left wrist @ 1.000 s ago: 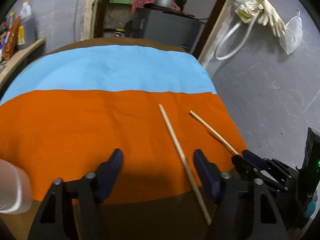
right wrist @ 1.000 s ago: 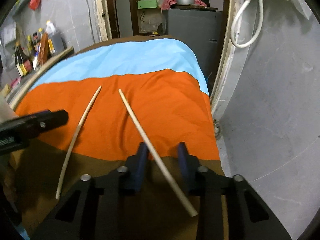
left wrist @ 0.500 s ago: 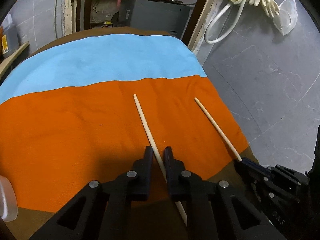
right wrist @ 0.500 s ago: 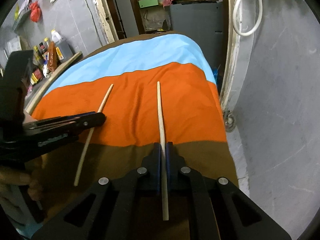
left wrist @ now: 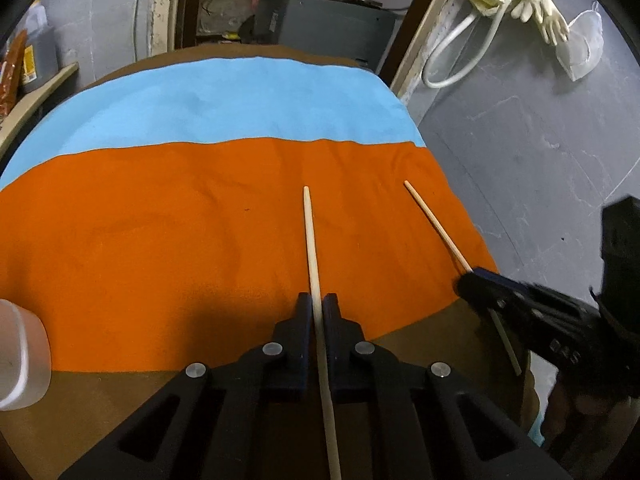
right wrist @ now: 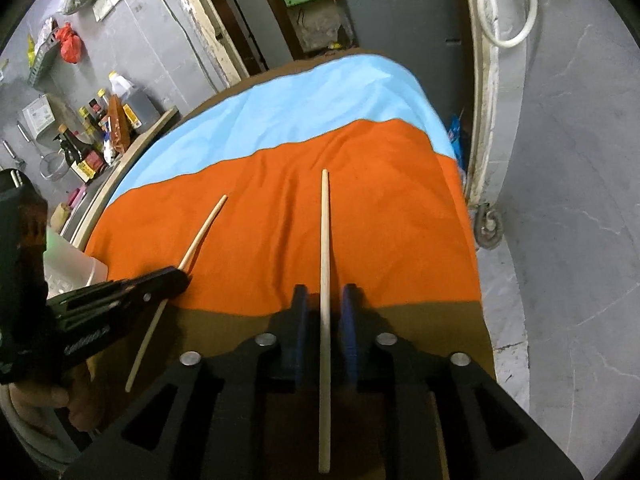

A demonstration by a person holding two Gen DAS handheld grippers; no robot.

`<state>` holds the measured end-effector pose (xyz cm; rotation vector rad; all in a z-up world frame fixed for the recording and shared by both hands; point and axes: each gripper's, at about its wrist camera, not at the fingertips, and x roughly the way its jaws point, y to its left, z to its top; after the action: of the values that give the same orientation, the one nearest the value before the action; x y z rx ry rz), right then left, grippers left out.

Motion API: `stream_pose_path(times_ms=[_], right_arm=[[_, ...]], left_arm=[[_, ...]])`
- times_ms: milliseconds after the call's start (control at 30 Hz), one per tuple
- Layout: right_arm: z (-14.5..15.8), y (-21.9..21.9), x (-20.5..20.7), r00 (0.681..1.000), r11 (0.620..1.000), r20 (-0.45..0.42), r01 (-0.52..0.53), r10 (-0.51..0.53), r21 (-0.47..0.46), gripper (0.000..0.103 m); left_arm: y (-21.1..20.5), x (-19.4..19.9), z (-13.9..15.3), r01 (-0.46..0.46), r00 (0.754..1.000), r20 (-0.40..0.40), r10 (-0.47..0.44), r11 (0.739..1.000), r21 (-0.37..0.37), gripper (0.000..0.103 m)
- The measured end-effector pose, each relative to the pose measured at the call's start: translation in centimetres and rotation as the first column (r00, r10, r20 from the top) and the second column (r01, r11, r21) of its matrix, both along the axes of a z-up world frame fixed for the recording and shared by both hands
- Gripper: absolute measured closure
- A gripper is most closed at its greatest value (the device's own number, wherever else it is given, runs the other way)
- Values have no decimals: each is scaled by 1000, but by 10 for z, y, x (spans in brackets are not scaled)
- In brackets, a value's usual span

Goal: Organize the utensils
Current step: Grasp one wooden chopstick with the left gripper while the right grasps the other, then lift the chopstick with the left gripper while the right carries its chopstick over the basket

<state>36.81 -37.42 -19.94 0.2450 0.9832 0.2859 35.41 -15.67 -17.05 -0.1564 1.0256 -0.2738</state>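
Two pale wooden chopsticks lie lengthwise over the orange cloth [left wrist: 160,240] and the brown table edge. My left gripper [left wrist: 318,305] is shut on the left chopstick [left wrist: 311,248], which runs straight out between its blue pads. In the right wrist view, that gripper [right wrist: 176,276] clamps the same stick [right wrist: 200,236] near its middle. My right gripper [right wrist: 324,300] straddles the right chopstick [right wrist: 324,240]. Its jaws are opening, and a gap shows on each side of the stick. In the left wrist view, the right gripper [left wrist: 468,282] sits over that stick [left wrist: 432,220].
A translucent plastic container [left wrist: 20,356] stands at the near left of the table, also visible in the right wrist view [right wrist: 72,268]. Blue cloth [left wrist: 240,100] covers the far half. Bottles [right wrist: 92,136] crowd a shelf at left. The table's right edge drops to grey floor [right wrist: 560,240].
My left gripper went from wide open to shut on the left chopstick. My right gripper closed on the right chopstick half a second ago, and its jaws have since parted again.
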Motion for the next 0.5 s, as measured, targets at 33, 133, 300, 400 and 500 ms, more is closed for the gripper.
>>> stream_pose_path(times_ms=[33, 133, 300, 400, 500], right_arm=[[0, 2, 5, 1000, 1000, -4, -6, 6, -5, 87], [-1, 10, 14, 1000, 999, -11, -23, 23, -32, 87], [1, 23, 21, 999, 997, -24, -26, 25, -79, 87], [2, 28, 19, 1000, 993, -16, -21, 19, -117, 97], [3, 21, 18, 1000, 997, -22, 12, -14, -73, 99]], left_arm=[[0, 3, 0, 6, 1000, -13, -6, 1000, -3, 97], [-2, 8, -1, 18, 999, -33, -18, 1000, 1, 97], [-7, 11, -1, 18, 998, -55, -16, 999, 27, 97], [-10, 11, 0, 13, 999, -45, -10, 999, 46, 97], [-12, 7, 1, 11, 1000, -23, -10, 999, 52, 98]])
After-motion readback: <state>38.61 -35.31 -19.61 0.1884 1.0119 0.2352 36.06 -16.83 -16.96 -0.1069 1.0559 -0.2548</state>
